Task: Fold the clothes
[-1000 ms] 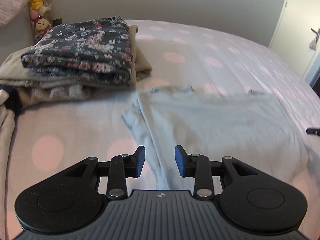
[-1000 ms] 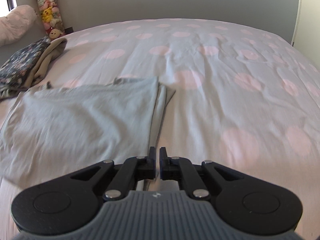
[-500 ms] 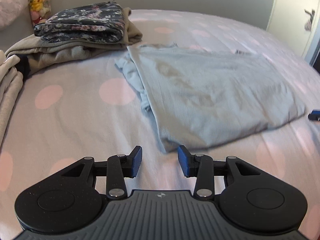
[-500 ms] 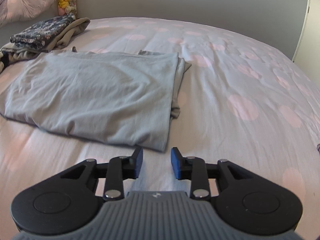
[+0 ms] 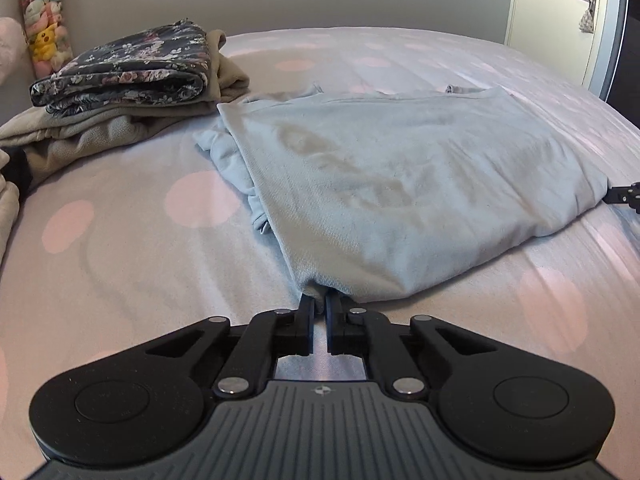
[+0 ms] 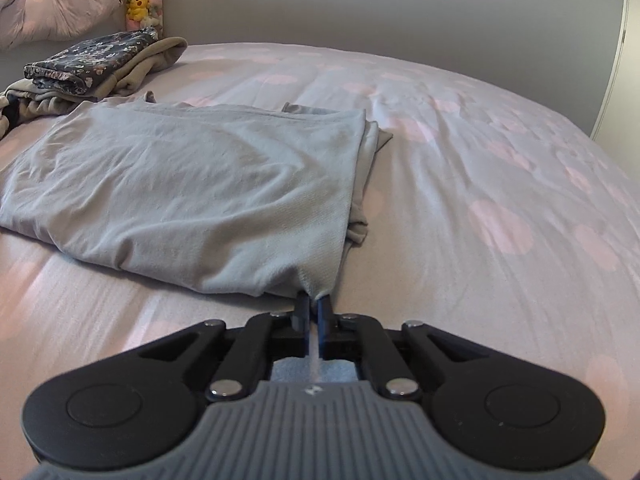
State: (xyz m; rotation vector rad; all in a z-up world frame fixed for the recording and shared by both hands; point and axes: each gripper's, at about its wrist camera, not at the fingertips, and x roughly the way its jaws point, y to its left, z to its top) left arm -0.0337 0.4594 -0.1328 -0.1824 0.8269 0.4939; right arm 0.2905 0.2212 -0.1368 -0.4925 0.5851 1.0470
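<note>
1. The left gripper [image 5: 320, 306] was found clamped on the near left corner of the pale blue shirt [image 5: 400, 184], where half a second earlier its jaws had stood apart just short of that corner

2. The right gripper [image 6: 313, 307] was likewise found closed on the near right corner of the same shirt [image 6: 192, 184], a pinch of cloth being bunched between its fingertips; it too had been spread and empty a moment before

3. Both grippers had been brought lower and closer to the bed [image 5: 120, 264] over the last second, so that the shirt's near edge had come right up to the fingers in each wrist view

4. The shirt was seen lying flat on the spotted bedcover, already folded lengthwise, with its sleeves tucked under at both sides and its far edge towards the wall

5. A stack of folded clothes [image 5: 132, 76], a dark flowered piece on top of beige ones, was left untouched beyond the shirt's far left corner, just beside it

6. With both near corners now held, the grasp for the next fold was judged complete; the step in hand was taken to be lifting the near edge and carrying it over to the far edge

7. A slip of the thin bunched cloth was judged the main risk, the hold at each corner being small
</note>
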